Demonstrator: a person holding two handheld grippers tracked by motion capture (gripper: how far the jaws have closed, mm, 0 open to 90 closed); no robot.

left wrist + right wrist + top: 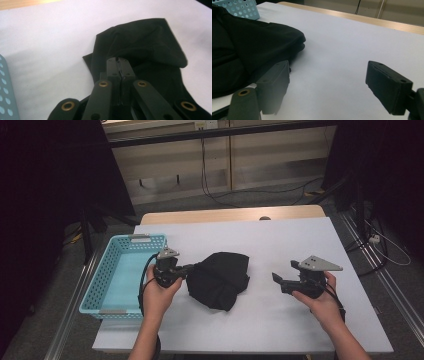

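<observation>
From the high view, I see the black cloth bunched in a heap near the middle of the white table. My left tongs reach in from the left and meet the cloth's left edge, just beside the light blue basket that sits at the table's left side. My right tongs hover well apart from the cloth on the right, with their tips pointing back toward it.

In the left gripper view, my left tongs are pressed tight together, and a fold of the black cloth is pinched between the tips. The rest of the cloth spreads out beyond and beneath them on the table. A corner of the basket shows at the lower left.

In the right gripper view, my right tongs stand wide apart with bare table between them. The cloth lies to the left, near the left jaw, though I cannot tell whether it touches. The basket sits behind the cloth.
</observation>
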